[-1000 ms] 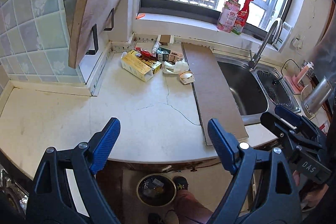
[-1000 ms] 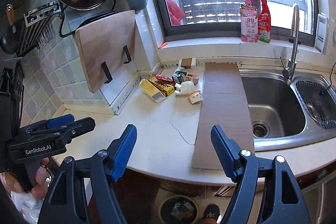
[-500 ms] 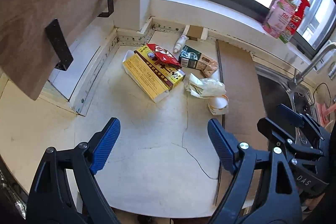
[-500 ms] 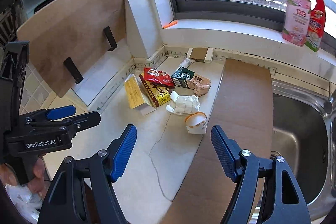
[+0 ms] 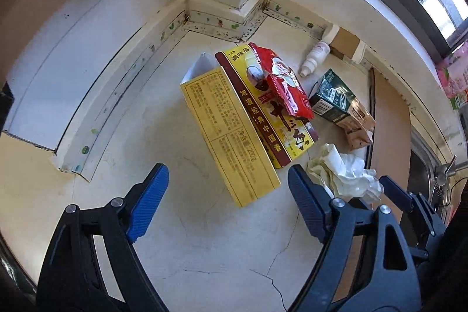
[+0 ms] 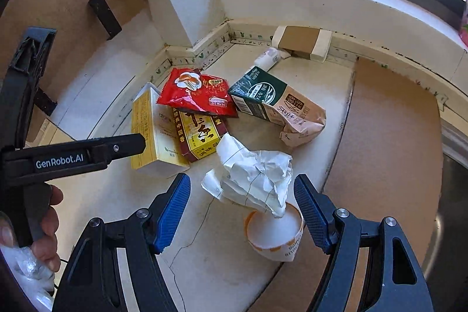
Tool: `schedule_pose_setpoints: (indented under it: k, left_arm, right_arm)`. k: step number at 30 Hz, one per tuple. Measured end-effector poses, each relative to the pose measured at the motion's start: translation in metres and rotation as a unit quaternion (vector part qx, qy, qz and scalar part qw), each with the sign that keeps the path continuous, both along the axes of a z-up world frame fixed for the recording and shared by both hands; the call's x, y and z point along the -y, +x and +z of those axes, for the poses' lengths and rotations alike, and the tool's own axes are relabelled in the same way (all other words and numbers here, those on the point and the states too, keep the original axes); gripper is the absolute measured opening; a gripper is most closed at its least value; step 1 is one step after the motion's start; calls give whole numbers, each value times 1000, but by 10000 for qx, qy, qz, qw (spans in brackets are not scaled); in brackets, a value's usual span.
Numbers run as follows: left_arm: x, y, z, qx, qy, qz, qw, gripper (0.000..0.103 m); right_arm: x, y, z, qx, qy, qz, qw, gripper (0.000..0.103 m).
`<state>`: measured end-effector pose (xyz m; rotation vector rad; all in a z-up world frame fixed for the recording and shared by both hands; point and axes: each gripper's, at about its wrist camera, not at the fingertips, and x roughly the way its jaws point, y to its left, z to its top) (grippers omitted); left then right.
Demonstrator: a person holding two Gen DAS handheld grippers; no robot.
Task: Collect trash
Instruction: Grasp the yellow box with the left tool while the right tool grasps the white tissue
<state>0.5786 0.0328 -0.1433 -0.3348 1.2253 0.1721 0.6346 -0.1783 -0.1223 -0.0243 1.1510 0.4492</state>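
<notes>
Trash sits heaped toward the tabletop's back corner, so both hands tip down at it. Left fingers [image 5: 228, 203] are spread and empty above the yellow box [image 5: 231, 133], whose near end lies between them, the red packet [image 5: 282, 85] resting on it. Right fingers [image 6: 242, 212] are likewise released, straddling the crumpled paper [image 6: 254, 177] and paper cup [image 6: 275, 236] near the cardboard sheet [image 6: 389, 136], ready to clamp.
</notes>
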Motion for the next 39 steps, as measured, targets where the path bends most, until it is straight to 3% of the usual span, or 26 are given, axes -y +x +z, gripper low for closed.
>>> schedule_pose_setpoints:
  k: [5, 7, 9, 11, 17, 23, 25, 39]
  left_arm:
    - [-2, 11, -16, -104, -167, 112, 9997, 77]
    - [-1, 13, -21, -150, -223, 127, 9996, 68]
    - [2, 16, -27, -228, -269, 127, 9993, 50]
    - [3, 17, -33, -291, -326, 152, 9989, 45]
    - [8, 12, -31, -197, -180, 134, 9996, 41]
    - [10, -7, -23, -116, -197, 70, 9997, 39]
    - [11, -14, -19, -88, -207, 33, 9997, 38]
    - [17, -88, 23, 224, -236, -376, 9988, 37]
  right_arm:
    - [-5, 13, -22, -100, -10, 96, 9999, 73]
    - [-4, 11, -24, -106, 11, 100, 9999, 66]
    - [-4, 16, -30, -154, 27, 110, 9998, 60]
    - [-3, 18, -34, -189, 20, 106, 9998, 55]
    - [1, 14, -33, -75, 67, 141, 9999, 42]
    - [1, 4, -23, 43, 173, 175, 9997, 39]
    - [-1, -1, -19, 61, 212, 228, 9995, 20]
    - [-13, -53, 31, 471, 347, 327, 9978, 17]
